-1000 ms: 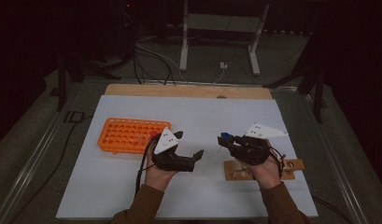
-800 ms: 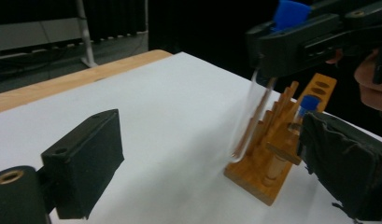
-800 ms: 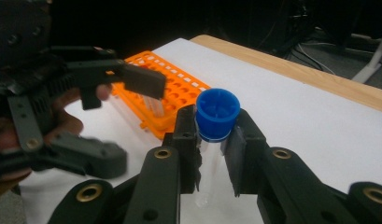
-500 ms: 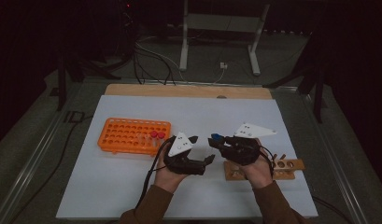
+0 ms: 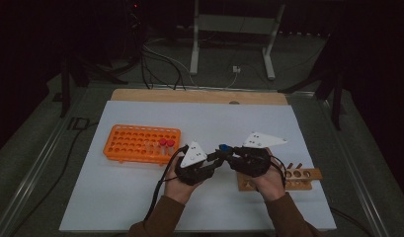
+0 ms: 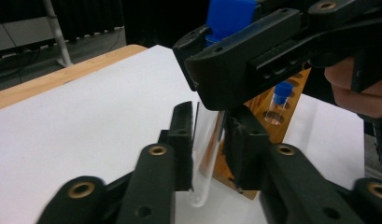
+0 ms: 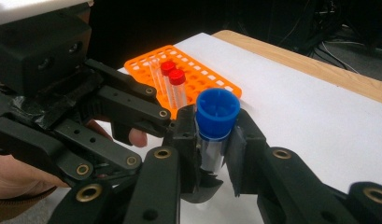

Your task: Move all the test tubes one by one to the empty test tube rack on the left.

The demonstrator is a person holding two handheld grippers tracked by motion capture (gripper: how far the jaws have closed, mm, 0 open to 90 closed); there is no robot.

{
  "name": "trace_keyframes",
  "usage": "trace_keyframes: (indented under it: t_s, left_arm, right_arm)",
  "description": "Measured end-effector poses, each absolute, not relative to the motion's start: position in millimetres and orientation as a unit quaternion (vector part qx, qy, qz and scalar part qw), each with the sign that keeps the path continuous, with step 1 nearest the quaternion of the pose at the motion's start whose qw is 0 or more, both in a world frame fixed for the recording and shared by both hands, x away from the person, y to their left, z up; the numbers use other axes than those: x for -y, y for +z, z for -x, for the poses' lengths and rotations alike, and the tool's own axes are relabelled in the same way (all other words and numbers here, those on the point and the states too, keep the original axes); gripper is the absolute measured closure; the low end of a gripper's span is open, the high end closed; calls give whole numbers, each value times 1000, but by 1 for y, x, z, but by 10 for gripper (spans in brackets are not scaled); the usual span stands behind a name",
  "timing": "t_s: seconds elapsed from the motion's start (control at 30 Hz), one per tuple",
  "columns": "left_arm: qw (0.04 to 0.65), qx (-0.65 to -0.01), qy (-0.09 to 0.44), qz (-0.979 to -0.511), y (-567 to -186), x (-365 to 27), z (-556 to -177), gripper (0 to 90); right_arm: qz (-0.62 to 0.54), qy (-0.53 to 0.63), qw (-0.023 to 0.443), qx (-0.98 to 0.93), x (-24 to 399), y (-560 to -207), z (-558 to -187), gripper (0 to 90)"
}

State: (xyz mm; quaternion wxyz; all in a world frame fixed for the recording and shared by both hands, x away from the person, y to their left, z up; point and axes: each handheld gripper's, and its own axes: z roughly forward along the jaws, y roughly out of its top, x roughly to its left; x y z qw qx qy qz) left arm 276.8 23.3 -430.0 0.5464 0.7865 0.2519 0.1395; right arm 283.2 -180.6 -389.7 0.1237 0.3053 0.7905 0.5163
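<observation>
A clear test tube with a blue cap (image 7: pixel 218 112) is held between both grippers over the white mat. My right gripper (image 7: pixel 212 135) is shut on the tube just under the cap. My left gripper (image 6: pixel 208 126) has just been closing and now presses its pads on the tube's bare glass (image 6: pixel 205 154) lower down. In the high view the left gripper (image 5: pixel 215 160) and right gripper (image 5: pixel 229 153) meet tip to tip at the blue cap (image 5: pixel 222 147), just left of the wooden rack (image 5: pixel 308 174).
An orange tube rack (image 5: pixel 135 143) lies left of my hands with two red-capped tubes (image 7: pixel 174 81) at its near end. The wooden rack (image 6: pixel 296 88) holds a blue-capped tube (image 6: pixel 281 95). A white mat (image 5: pixel 140 197) covers the table.
The left hand moved right to meet the right gripper, and its jaws went from wide apart to closed on the tube. The right hand shifted slightly left with the tube.
</observation>
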Motion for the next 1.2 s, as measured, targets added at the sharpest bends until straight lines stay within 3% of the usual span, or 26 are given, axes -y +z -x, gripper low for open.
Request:
trace_keyframes:
  t_s: [0.13, 0.4, 0.63, 1.2]
  left_arm:
    - [545, -251, 140, -788, -430, -23, -276, 772]
    - [542, -279, 147, -779, -431, -36, -281, 776]
    - [544, -296, 153, -770, -429, -51, -282, 776]
    - [555, -326, 167, -747, -421, -87, -283, 775]
  right_arm:
    - [-298, 518, 124, -792, 182, -389, -283, 728]
    - [-296, 540, 124, -779, 197, -384, -282, 443]
    - [-320, 537, 138, -768, 211, -387, -284, 278]
    - [-379, 506, 180, -754, 245, -404, -285, 32]
